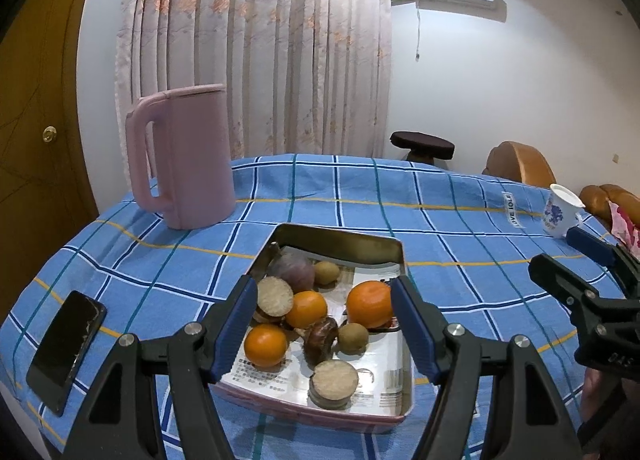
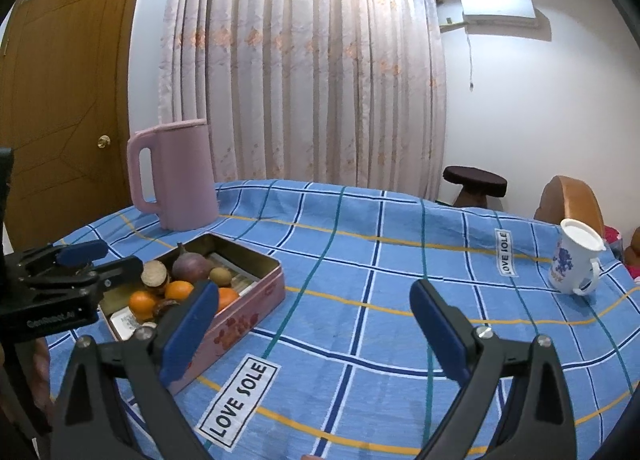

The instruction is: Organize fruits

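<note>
Three oranges lie in the metal tin between the spread fingers of the left gripper, among what look like kiwis. The right gripper, fingers wide apart and empty, hangs over the blue checked tablecloth, tin beyond its left finger.

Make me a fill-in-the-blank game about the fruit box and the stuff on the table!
1. The tin box holds ____ oranges.
2. The tall pitcher is colored ____.
3. Both the left hand-held gripper and the right hand-held gripper have jaws that are ____.
4. The cloth label reads "LOVE ____".

Missing words: three; pink; open; SOLE
</note>
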`<action>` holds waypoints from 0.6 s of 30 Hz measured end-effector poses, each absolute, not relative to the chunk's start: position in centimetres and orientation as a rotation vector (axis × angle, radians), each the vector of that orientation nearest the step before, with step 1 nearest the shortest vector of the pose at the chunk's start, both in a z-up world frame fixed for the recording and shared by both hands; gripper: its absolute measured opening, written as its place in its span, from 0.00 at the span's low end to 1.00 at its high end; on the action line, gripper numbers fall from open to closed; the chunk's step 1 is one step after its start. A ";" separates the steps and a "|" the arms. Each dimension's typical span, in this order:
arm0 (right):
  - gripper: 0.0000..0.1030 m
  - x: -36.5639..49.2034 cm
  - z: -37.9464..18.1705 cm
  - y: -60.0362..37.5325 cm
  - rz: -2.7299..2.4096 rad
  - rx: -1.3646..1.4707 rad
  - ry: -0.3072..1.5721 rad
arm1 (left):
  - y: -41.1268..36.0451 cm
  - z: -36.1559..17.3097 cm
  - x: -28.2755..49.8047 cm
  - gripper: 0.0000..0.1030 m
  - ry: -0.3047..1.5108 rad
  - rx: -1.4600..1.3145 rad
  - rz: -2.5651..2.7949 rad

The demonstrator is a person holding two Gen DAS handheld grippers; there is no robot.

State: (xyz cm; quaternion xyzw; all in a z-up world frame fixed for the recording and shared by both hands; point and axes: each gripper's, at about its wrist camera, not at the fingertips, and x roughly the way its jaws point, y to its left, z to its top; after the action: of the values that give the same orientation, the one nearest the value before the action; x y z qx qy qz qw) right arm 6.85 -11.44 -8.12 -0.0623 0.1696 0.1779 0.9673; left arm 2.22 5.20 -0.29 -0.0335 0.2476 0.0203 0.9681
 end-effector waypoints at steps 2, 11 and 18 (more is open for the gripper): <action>0.96 6.8 -8.0 -11.6 0.356 -0.127 0.340 | 5.0 -0.3 2.2 0.68 0.501 -0.059 0.043; 0.96 6.4 -7.9 -12.0 0.351 -0.131 0.332 | 4.4 0.0 2.1 0.78 0.502 -0.051 0.042; 0.96 6.2 -8.0 -12.6 0.345 -0.132 0.333 | 3.9 -0.3 2.1 0.79 0.498 -0.022 0.075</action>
State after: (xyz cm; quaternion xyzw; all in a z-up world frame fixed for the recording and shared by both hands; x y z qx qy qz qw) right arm 6.20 -12.58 -8.04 -0.0653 0.1650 0.1706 0.9692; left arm 2.05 3.89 -0.27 -0.0106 0.2465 0.0370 0.9684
